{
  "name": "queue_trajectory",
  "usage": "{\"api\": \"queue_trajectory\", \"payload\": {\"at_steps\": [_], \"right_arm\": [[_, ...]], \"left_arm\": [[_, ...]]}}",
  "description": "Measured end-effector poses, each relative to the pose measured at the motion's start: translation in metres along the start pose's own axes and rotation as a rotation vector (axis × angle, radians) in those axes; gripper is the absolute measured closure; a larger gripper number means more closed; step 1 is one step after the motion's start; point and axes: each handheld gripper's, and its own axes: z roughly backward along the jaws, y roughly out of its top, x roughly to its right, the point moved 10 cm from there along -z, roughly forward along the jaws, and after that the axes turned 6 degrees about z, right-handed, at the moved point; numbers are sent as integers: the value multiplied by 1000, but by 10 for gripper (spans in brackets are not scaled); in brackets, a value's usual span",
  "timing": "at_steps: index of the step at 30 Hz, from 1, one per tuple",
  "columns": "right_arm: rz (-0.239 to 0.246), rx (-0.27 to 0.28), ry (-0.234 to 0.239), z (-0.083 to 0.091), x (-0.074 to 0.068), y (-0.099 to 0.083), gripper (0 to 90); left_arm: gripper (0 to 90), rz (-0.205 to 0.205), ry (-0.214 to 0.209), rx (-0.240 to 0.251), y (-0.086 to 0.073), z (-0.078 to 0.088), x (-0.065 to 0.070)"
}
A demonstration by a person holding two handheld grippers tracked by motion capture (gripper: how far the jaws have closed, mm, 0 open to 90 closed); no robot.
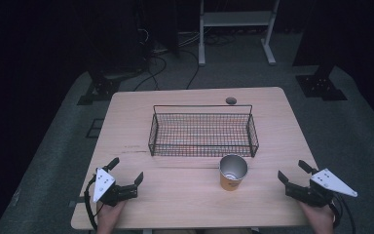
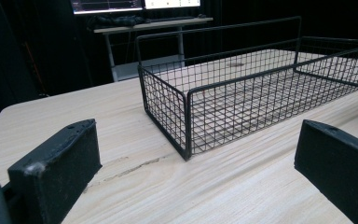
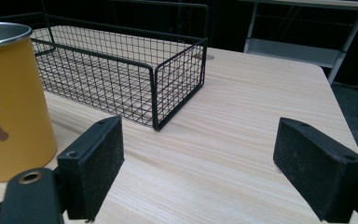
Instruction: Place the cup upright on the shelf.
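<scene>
A black wire basket (image 1: 202, 115) sits empty in the middle of the wooden table (image 1: 277, 126). A yellow metal cup (image 1: 233, 172) stands upright just in front of its right end, apart from it. My left gripper (image 1: 126, 170) rests open near the front left edge with nothing between its jaws, and the basket's near corner (image 2: 186, 121) lies ahead of the left gripper (image 2: 193, 161). At the front right, my right gripper (image 1: 292, 171) is also open and empty. In the right gripper view the cup (image 3: 9, 102) stands left of the right gripper (image 3: 198, 154), with the basket (image 3: 177, 70) behind.
A round cable hole (image 1: 231, 101) lies in the table behind the basket. Beyond the table, a white metal stand (image 1: 236, 20), floor cables (image 1: 160, 63) and black stand bases (image 1: 321, 85) sit on the grey floor. Bare wood stretches between the grippers along the front edge.
</scene>
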Motion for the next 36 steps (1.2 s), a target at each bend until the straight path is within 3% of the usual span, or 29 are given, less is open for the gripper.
{"api": "queue_trajectory", "payload": {"at_steps": [18,36], "right_arm": [[21,-9,29,1,-13,0,145],[76,-25,115,-2,-46,3,138]], "left_arm": [[0,0,-6,4,0,1,1],[0,-2,-4,5,0,1,1]]}}
